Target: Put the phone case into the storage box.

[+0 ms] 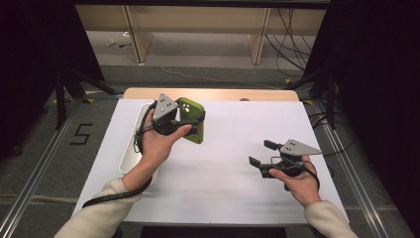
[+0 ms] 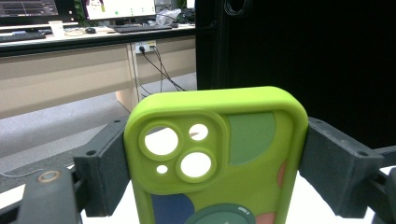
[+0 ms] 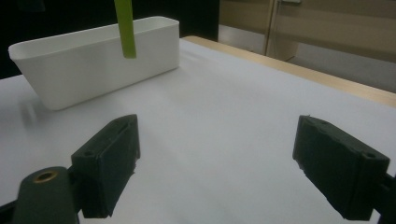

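Phone case (image 2: 219, 158) clamped in left hand-held gripper (image 1: 185, 120)

Your lime-green phone case (image 2: 219, 154), with camera cutouts at its top and coloured patches on its back, stands upright off the table, just beside the white bin (image 1: 130, 148), on its right.

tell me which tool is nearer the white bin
Left. The left tool, clamping the green phone case, hangs beside the white bin; the right tool sits open across the table.
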Demonstrator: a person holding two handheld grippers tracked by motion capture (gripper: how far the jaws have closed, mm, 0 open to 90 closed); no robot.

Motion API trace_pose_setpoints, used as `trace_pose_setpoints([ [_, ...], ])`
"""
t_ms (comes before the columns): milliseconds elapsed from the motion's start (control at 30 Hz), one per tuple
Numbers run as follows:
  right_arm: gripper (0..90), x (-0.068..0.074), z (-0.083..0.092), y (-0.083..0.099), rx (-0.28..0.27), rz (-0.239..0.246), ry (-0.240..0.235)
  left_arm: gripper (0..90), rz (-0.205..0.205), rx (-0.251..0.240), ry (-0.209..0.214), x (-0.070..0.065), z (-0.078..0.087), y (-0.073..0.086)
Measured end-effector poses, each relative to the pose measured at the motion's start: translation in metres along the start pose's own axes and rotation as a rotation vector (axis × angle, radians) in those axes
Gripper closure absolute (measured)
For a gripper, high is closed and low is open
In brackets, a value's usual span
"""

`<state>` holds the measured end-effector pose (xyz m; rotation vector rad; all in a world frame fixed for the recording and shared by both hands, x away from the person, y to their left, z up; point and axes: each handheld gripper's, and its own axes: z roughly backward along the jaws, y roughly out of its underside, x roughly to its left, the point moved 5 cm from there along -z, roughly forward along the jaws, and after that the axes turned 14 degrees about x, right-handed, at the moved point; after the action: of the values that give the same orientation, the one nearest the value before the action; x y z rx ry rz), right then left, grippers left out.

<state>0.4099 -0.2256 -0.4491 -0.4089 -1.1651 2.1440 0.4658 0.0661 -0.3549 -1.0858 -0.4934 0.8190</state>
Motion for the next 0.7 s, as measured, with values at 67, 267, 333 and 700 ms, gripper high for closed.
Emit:
trace_pose_setpoints([
  [67,15.9,-0.0005,0.0000,-0.0001,-0.003,-0.001,0.003,16.6,0.001,-0.003,-0.002,0.0010,0.0009,-0.0007],
  [267,15.9,-0.0003,0.0007,-0.0001,-0.004,-0.001,0.002,16.6,0.000,-0.004,-0.004,0.0020,0.0023,-0.0018],
  [333,15.9,-0.0002,0.0005,0.0000,-0.005,-0.001,0.001,16.6,0.001,-0.002,-0.005,0.0028,0.0025,-0.0019],
  [700,15.9,-0.0008,0.0007,0.0006,-0.004,-0.006,0.003,16.6,0.005,-0.002,-0.013,0.0070,0.0046,-0.0032],
])
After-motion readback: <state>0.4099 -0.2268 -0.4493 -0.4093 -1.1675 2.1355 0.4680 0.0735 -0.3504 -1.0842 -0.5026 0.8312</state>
